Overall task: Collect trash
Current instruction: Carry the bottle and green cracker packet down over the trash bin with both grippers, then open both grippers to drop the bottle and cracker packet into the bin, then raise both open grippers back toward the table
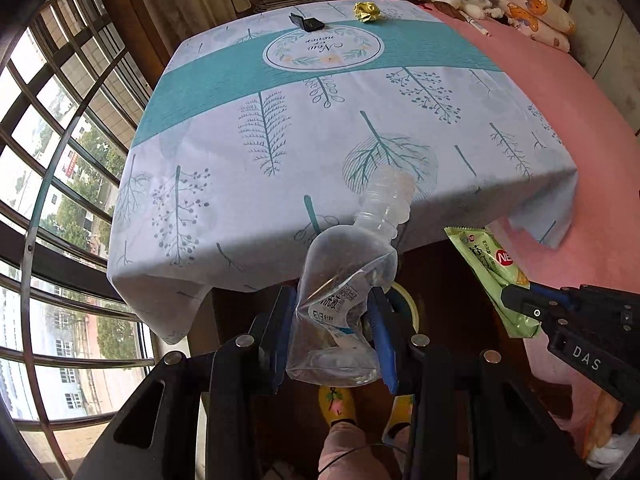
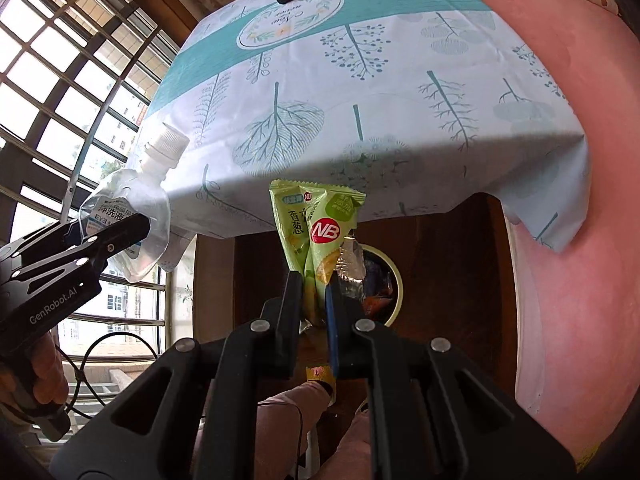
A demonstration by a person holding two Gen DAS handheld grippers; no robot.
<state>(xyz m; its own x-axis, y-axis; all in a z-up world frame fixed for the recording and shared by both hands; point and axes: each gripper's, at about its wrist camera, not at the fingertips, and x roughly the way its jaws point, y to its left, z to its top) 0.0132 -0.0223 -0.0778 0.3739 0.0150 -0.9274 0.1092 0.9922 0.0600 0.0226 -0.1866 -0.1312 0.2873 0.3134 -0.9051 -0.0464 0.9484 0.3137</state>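
Observation:
My left gripper (image 1: pixel 332 304) is shut on a crushed clear plastic bottle (image 1: pixel 344 280) and holds it in the air in front of the table's near edge; the bottle also shows in the right wrist view (image 2: pixel 132 216). My right gripper (image 2: pixel 314 280) is shut on a green snack wrapper (image 2: pixel 316 224), also seen in the left wrist view (image 1: pixel 492 276). Both hang above a round trash bin (image 2: pixel 384 276) on the floor, which holds some wrappers. A gold foil ball (image 1: pixel 366 12) and a small black item (image 1: pixel 306 22) lie at the table's far edge.
The table (image 1: pixel 280 128) wears a white and teal leaf-print cloth. A pink bed (image 1: pixel 560 140) with plush toys and pillows lies to the right. A barred window (image 1: pixel 60 160) is on the left. My feet in yellow slippers (image 1: pixel 336 404) stand below.

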